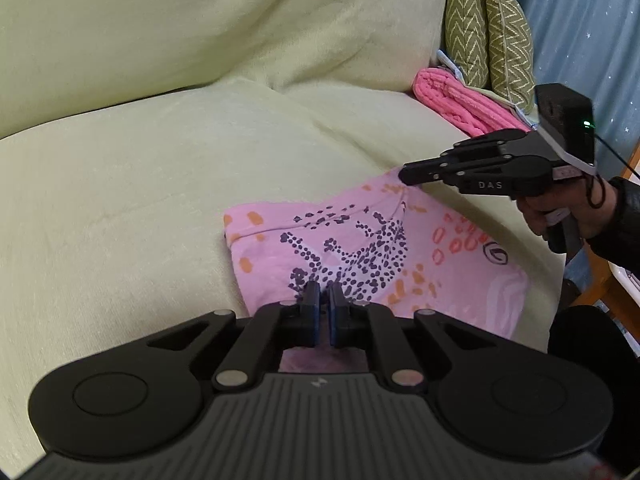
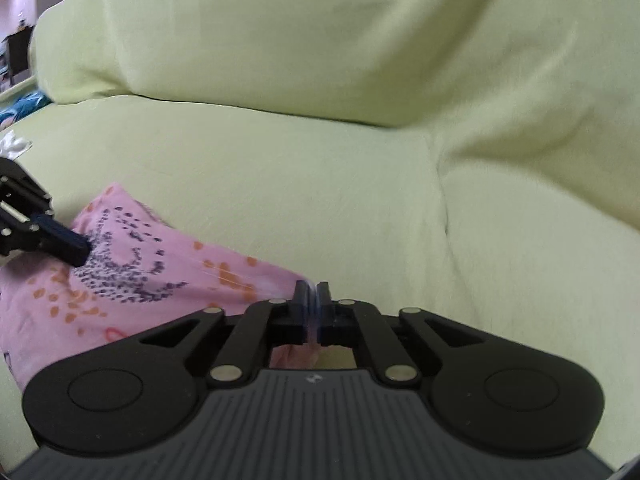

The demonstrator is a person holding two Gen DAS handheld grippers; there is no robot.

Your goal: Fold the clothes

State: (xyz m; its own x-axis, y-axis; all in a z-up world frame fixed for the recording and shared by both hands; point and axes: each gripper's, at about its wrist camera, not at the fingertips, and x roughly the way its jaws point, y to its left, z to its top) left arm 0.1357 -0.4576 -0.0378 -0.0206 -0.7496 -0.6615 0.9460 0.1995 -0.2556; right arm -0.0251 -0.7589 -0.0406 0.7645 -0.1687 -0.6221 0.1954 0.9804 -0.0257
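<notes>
Two grippers work over one pink shirt (image 1: 360,248) that lies partly folded on the seat of a pale green sofa (image 1: 140,184), near its front edge. The shirt carries a dark dotted print in the middle with orange and red marks around it.

In the left wrist view, the left gripper (image 1: 324,300) hangs over the near edge of the shirt. Its jaws stand close together with a thin gap between the blue pads, and no cloth shows in that gap, though pink fabric lies right below them. From the right wrist view the same gripper (image 2: 76,252) shows as a dark tip reaching in from the left, over the dotted print.

The right gripper (image 2: 313,300) has its jaws nearly pressed together at the shirt's far right corner. A sliver of pale fabric seems to sit between the pads, but motion blur makes that hard to confirm. In the left wrist view this gripper (image 1: 408,174) comes in from the right, held by a hand (image 1: 568,216) in a dark sleeve, with its tip touching the shirt's upper edge.

Behind, at the sofa's right end, a folded pink towel (image 1: 460,100) lies beside two green zigzag cushions (image 1: 488,36), with a blue starred curtain (image 1: 580,20) beyond.
</notes>
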